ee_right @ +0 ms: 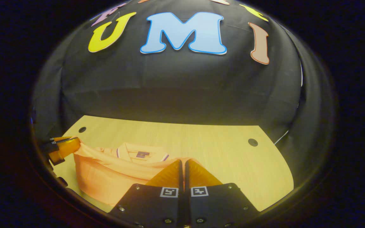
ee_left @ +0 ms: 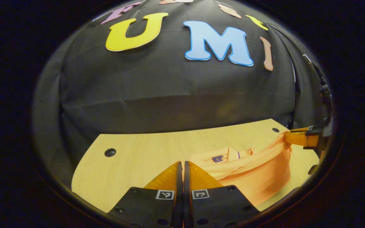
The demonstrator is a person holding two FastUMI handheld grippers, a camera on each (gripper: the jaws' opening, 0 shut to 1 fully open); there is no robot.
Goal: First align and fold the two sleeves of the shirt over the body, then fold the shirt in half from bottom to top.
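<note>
An orange shirt (ee_left: 252, 171) lies on the wooden table (ee_left: 131, 158), its collar (ee_left: 230, 155) toward the back wall. In the left gripper view my left gripper (ee_left: 182, 163) is shut on one corner of the shirt's lifted edge. At the far right of that view my right gripper (ee_left: 287, 136) pinches the other corner. The cloth hangs in a sagging band between them, in front of the collar. In the right gripper view my right gripper (ee_right: 183, 161) is shut on the shirt (ee_right: 106, 174), and the left gripper (ee_right: 71, 142) holds the corner at the far left, beside the collar (ee_right: 141, 152).
The table (ee_right: 233, 164) has round holes near its back corners (ee_left: 110, 152) (ee_right: 252, 142). The black cloth wall (ee_left: 176, 95) rises right behind the table's far edge. Bare wood stretches left of the shirt in the left gripper view and right of it in the right gripper view.
</note>
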